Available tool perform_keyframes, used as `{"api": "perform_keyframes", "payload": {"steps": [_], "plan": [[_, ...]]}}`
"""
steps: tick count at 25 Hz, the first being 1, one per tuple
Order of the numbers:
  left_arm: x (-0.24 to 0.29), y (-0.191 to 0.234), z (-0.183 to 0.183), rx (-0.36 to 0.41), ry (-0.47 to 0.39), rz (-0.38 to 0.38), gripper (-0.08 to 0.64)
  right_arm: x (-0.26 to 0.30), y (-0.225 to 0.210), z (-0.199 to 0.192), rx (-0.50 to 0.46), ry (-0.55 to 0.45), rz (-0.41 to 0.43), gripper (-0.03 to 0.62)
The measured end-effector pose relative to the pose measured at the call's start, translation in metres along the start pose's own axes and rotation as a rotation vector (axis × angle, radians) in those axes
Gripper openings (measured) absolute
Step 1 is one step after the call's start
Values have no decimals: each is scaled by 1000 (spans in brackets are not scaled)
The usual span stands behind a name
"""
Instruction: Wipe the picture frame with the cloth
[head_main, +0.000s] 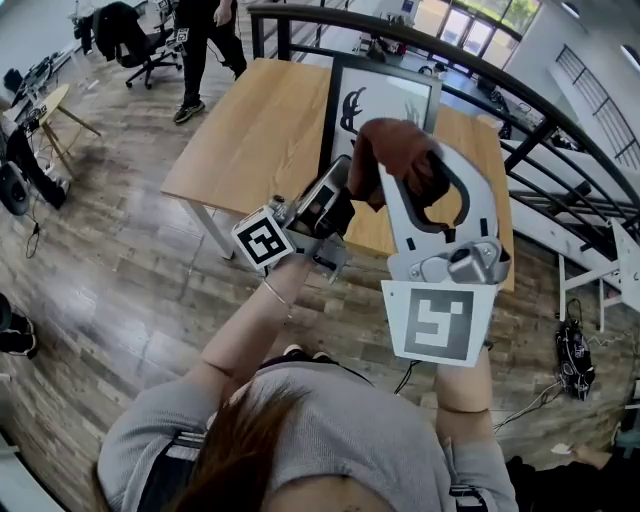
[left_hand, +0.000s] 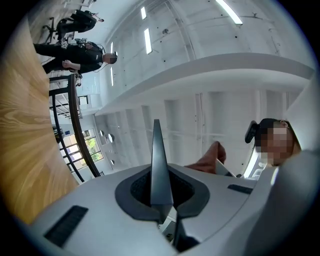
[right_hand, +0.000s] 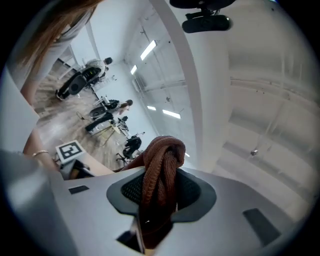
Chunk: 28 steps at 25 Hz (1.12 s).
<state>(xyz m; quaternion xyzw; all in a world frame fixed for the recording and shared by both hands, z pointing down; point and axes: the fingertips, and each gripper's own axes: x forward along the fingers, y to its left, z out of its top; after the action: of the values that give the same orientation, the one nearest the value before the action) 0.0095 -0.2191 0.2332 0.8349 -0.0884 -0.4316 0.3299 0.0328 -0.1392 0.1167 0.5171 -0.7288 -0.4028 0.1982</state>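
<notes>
The picture frame (head_main: 385, 100), dark-edged with a black antler drawing, lies on the wooden table (head_main: 270, 140). In the head view my right gripper (head_main: 415, 170) is raised in front of the frame, shut on a bunched brown cloth (head_main: 395, 150). In the right gripper view the cloth (right_hand: 160, 170) rises in a folded lump from between the jaws of my right gripper (right_hand: 159, 192). Just left of the cloth, my left gripper (head_main: 345, 185) is held up. In its own view my left gripper (left_hand: 156, 150) is shut with nothing between the jaws, and the cloth (left_hand: 210, 159) shows to its right.
A curved dark railing (head_main: 520, 95) runs behind the table. A person in black (head_main: 205, 40) stands beyond the table's far left corner, beside an office chair (head_main: 135, 40). Wooden floor (head_main: 110, 260) lies to the left. Cables (head_main: 575, 355) lie at the right.
</notes>
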Motion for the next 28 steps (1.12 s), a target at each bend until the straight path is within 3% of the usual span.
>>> {"api": "perform_keyframes", "payload": {"steps": [3,6,13,28], "plan": [[-1,-2,-9,2,8,0,19,2,-59,-6,-69,25,-202,133],[1,-7,-18,3,25,-22,19,20,-93,-12,-223,104,-292,133],[3,-18,-28,29,51,-61,19,67,-80,-51,-423,251,-210,133],[8,-19,-22,-1,1,-86,18,67,-21,-64,-385,249,-81,133]]}}
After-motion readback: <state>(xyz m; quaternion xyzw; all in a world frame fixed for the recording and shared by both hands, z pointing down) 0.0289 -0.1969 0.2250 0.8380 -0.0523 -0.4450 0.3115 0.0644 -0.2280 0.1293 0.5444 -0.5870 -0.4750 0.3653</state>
